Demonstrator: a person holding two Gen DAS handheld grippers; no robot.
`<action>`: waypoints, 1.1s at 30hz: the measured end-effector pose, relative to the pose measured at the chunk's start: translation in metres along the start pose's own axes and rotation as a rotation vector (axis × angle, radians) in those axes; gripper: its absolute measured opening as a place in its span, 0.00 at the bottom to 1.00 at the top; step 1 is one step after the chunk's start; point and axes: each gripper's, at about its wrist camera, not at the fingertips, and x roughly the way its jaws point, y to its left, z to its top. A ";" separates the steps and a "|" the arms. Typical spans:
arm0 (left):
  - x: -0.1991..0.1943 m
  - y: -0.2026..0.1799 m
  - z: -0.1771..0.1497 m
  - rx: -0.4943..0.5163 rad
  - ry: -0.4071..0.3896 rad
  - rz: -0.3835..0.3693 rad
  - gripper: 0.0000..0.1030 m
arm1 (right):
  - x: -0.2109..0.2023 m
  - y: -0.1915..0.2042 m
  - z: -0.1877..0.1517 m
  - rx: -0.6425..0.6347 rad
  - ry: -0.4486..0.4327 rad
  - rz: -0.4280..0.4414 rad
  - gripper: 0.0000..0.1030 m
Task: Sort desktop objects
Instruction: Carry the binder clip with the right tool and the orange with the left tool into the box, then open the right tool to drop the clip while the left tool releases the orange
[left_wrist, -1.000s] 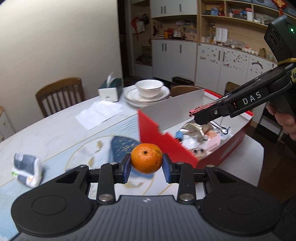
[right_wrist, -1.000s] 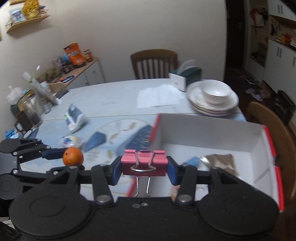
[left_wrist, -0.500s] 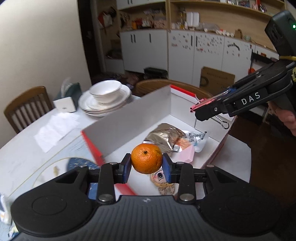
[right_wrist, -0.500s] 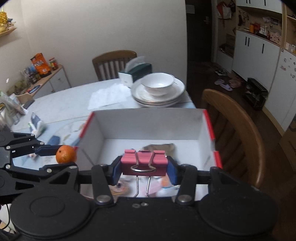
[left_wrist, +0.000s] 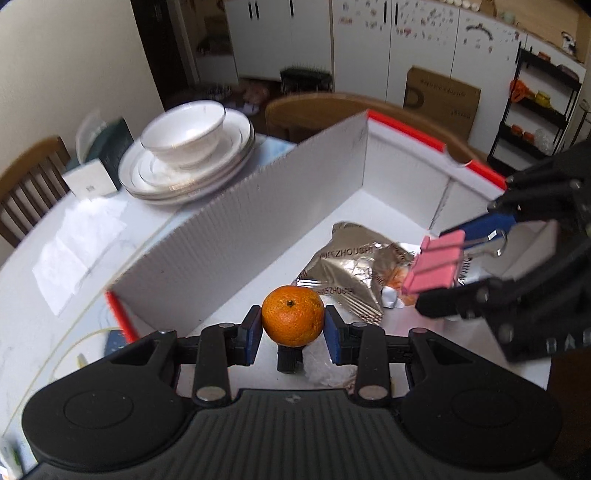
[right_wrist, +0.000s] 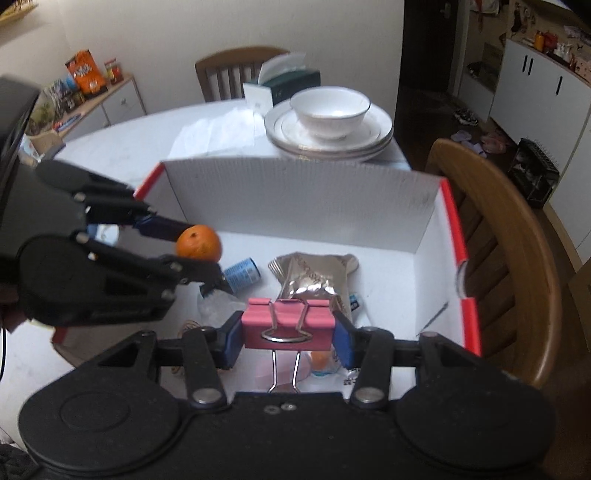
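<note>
My left gripper (left_wrist: 293, 334) is shut on an orange mandarin (left_wrist: 293, 320) and hangs over the near left part of the red-and-white box (left_wrist: 258, 206). From the right wrist view the same mandarin (right_wrist: 198, 242) shows at the left, above the box floor. My right gripper (right_wrist: 289, 332) is shut on a pink binder clip (right_wrist: 289, 325), its wire handles pointing back toward me. In the left wrist view that clip (left_wrist: 436, 267) hovers over a silver foil snack bag (left_wrist: 354, 266) lying inside the box.
Inside the box (right_wrist: 295, 195) lie the foil bag (right_wrist: 314, 280), a small blue tube (right_wrist: 242, 273) and clear wrappers. Stacked plates with a bowl (right_wrist: 328, 122), a tissue box (right_wrist: 284, 86) and white paper (right_wrist: 214, 134) sit behind it. A wooden chair (right_wrist: 517, 251) stands at the right.
Both grippers swung from beside the box to above its inside and dropped lower, each keeping its grip. The box now fills both views, and the two grippers are closer together.
</note>
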 end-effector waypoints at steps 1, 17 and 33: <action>0.006 0.001 0.002 0.002 0.023 -0.003 0.33 | 0.005 0.000 0.000 -0.004 0.014 0.004 0.47; 0.046 -0.004 0.011 0.045 0.180 -0.058 0.34 | 0.037 -0.009 -0.008 -0.032 0.173 0.004 0.47; 0.002 -0.004 -0.001 -0.008 0.054 -0.085 0.57 | -0.005 -0.015 -0.008 -0.009 0.072 0.085 0.67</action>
